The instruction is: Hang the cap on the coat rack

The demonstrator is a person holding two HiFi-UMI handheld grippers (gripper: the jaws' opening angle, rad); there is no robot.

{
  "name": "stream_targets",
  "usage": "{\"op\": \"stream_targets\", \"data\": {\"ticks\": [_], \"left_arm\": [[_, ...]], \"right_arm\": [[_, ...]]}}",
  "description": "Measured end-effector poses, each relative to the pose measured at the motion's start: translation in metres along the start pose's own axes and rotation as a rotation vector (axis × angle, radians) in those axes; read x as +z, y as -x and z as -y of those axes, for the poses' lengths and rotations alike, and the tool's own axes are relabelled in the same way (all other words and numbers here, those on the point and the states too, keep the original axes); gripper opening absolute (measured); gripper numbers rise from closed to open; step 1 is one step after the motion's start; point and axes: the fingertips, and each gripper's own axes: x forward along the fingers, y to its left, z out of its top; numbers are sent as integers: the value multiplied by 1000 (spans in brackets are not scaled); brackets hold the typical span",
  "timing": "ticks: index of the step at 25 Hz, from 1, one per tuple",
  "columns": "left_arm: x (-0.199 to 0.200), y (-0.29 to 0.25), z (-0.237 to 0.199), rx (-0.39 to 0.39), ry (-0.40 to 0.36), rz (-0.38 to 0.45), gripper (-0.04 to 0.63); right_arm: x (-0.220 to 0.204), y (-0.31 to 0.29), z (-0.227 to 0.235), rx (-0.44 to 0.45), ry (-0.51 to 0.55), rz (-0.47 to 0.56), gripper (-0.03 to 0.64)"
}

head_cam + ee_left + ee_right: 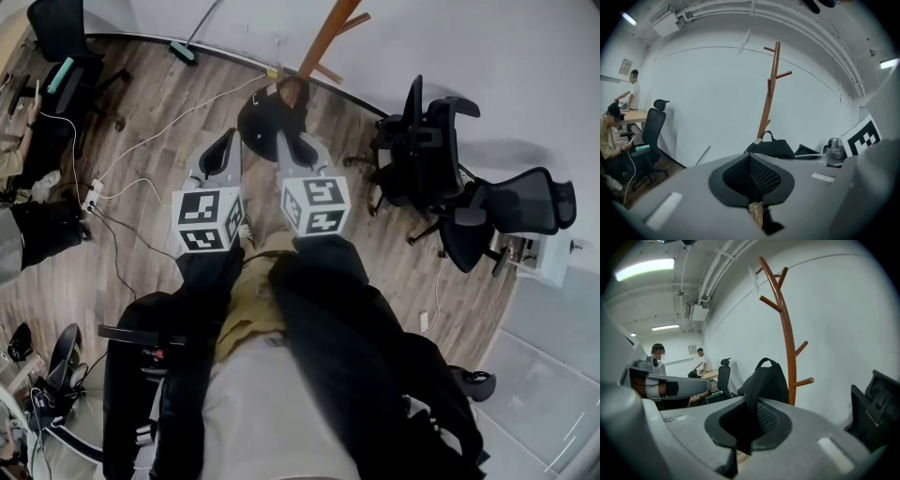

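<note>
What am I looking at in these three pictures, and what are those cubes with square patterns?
A person holds a handheld two-jaw gripper in each hand; the cubes are part of them. The top-down picture comes from a camera on the person's head; the other two come from cameras riding on the left gripper and right gripper. The right one is shut on a black fabric cap; the left seems to pinch its strap. Ahead stands a brown wooden branched coat rack on a wood-plank floor, near black office chairs.

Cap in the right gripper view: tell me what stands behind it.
The brown coat rack rises just behind the cap, against the white wall. The right gripper covers the rack's foot.
</note>
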Motion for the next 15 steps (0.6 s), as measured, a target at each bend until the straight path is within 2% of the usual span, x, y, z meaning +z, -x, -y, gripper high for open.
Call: {"op": "stream_targets", "data": {"ticks": [7,15], "left_arm": [[-12,-6,-9,24,2,-38,-3],[-22,-14,-24,68,16,-68,-3]], "right_arm": [[-56,-47,19,-23,-28,-122,6],[-90,-90,48,-85,-57,-196,6]]}}
